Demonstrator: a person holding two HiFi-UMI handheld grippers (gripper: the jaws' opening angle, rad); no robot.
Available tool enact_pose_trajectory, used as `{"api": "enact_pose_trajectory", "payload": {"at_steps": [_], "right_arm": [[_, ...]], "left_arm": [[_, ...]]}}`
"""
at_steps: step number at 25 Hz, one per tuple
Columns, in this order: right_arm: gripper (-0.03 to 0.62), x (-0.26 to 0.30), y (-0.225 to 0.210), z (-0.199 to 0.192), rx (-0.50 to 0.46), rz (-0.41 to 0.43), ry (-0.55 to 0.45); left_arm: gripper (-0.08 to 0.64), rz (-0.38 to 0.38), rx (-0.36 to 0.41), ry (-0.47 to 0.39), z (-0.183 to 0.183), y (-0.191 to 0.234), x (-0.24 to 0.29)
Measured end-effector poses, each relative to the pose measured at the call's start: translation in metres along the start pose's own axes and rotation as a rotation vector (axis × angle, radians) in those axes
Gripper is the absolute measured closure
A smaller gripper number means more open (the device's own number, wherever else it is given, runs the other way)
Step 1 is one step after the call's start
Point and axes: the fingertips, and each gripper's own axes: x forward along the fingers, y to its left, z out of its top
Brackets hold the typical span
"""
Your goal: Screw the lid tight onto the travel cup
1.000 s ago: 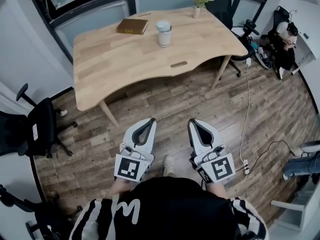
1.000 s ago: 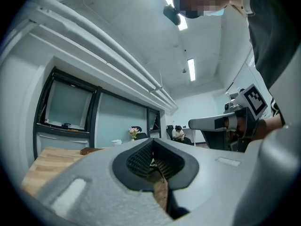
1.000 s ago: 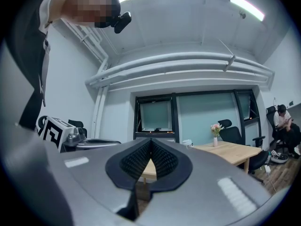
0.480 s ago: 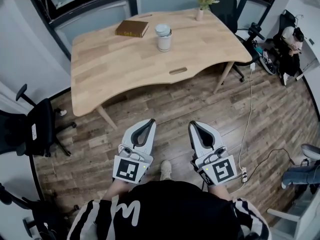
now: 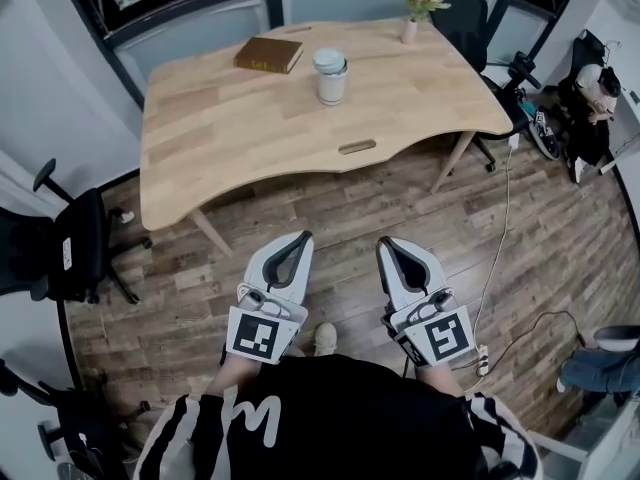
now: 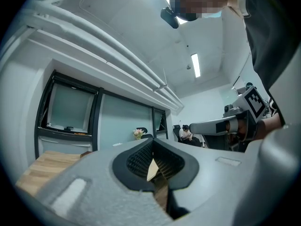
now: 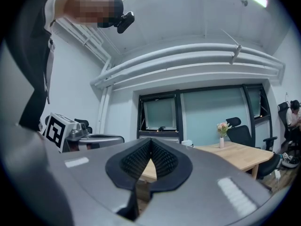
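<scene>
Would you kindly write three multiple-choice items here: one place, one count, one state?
1. In the head view, where is the cup relative to the book? A) right of it B) left of it C) on it
2. How many things stand on the table? A) one B) three C) five
3. How are the left gripper and right gripper? A) wide open B) shut on the cup C) shut, empty
1 A: the cup stands right of the book. 2 B: book, cup, vase. 3 C: fingers meet, nothing between.
</scene>
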Motion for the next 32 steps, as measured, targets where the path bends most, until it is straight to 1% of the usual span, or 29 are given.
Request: {"api": "enact_pose_trajectory", "payload": {"at_steps": [10,16,21,25,28,32], "right_arm": [[0.592,0.005,-0.003,-0.008,-0.009,-0.001,0.010],[0.592,0.010,0.003,-0.004,-0.013,0.008,-0.001],[0.592,0.011,0.002,-0.008,-0.025,-0.001,0.015],[0.592,0.015,0.004,-0.007,-0.015,0.007,0.015],[0.592,0.013,0.003,-0.001,-0.007,0.015,-0.005],[0.592,0.007,-0.002,-0.003,-0.031,0.015,0.009]], "left_arm": [[0.558,0.003,-0.002,-0.006,-0.001,0.003,0.004],[0.558,0.002,0.000,-0.002,-0.001,0.010,0.003],[0.558,0.000,0.007,-0.008,0.001,0.011,0.003],[0.558,0.003,0.004,-0.003,0.001,0.011,0.005],[0.558,0.002,0.005,-0.006,0.002,0.008,0.006],[0.558,0.001,0.013,-0.002,0.005,0.005,0.006]]}}
